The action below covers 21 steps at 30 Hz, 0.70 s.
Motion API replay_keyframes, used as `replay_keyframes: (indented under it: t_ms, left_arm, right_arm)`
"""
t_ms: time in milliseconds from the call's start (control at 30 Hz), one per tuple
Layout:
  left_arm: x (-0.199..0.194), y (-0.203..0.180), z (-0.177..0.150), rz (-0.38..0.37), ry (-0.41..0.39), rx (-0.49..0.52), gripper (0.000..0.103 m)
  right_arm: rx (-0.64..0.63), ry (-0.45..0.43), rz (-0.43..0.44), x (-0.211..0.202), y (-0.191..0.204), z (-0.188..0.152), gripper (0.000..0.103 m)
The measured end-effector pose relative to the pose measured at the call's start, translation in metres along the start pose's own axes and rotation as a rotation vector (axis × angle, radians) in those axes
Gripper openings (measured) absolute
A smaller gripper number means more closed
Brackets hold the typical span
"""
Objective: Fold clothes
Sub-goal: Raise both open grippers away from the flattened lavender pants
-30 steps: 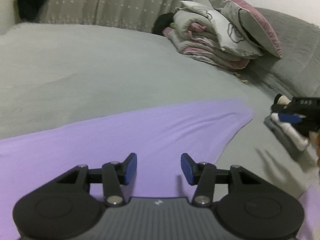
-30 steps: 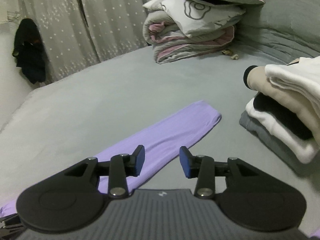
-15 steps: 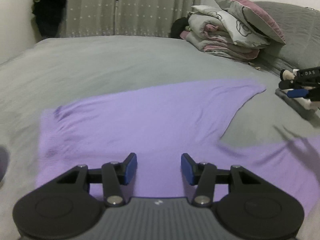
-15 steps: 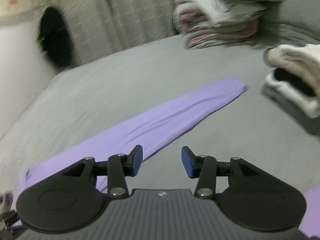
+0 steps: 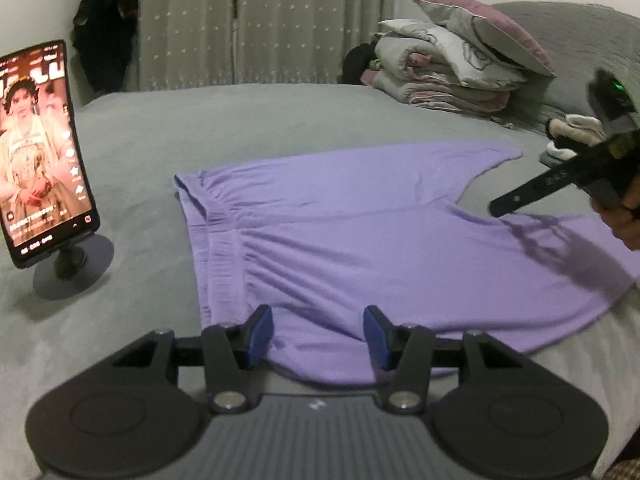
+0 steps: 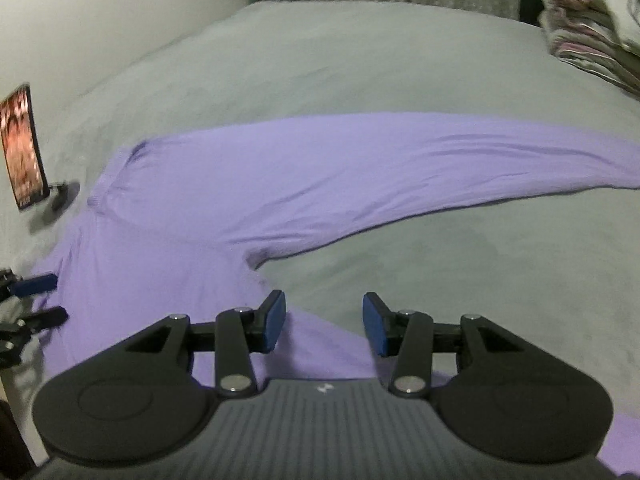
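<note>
Bare grey bed (image 5: 260,128) lies beyond the purple trousers (image 5: 360,240); a phone on its stand (image 5: 40,176) blocks the left edge

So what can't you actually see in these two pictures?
- Purple trousers: the far leg's end runs off the right wrist view's right edge; the near leg's end is hidden under the right gripper.
- Phone: the small writing on its screen is too small to read in the left wrist view.
- Pile of folded clothes: the right gripper in front hides most of it in the left wrist view.
</note>
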State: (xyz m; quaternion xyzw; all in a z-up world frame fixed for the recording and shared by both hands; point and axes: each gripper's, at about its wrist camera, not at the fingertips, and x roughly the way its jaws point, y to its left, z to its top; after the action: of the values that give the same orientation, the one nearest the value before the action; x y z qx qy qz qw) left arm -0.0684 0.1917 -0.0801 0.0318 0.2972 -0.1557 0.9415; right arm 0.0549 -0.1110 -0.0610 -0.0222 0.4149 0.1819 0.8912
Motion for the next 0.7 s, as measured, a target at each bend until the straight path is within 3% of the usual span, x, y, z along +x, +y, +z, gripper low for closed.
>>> replay_keyframes:
  t_ms: [100,133,167,233,400,700]
  left_arm:
    - [-0.004,0.001,-0.002,-0.011,0.012,0.025,0.052]
    - [-0.004,0.001,-0.002,-0.015,0.017,0.036,0.052]
    - [-0.005,0.001,-0.002,-0.018,0.023,0.045,0.052]
    - [-0.006,0.003,-0.002,-0.027,0.036,0.057,0.052]
    - [-0.01,0.006,-0.004,-0.058,0.067,0.077,0.052]
    - [-0.012,0.002,-0.002,-0.061,0.104,0.122,0.052]
  right_arm:
    - [-0.074,0.004,-0.02,0.005,0.008,-0.004,0.043]
    - [-0.099,0.006,-0.023,0.006,0.01,-0.005,0.032]
    - [-0.124,0.009,-0.019,0.006,0.012,-0.006,0.014]
    - [-0.151,0.014,-0.007,0.004,0.015,-0.006,0.002]
    - [-0.16,-0.052,-0.079,-0.006,0.014,-0.003,0.001]
    - [-0.16,-0.073,-0.138,0.005,0.015,-0.003,0.001]
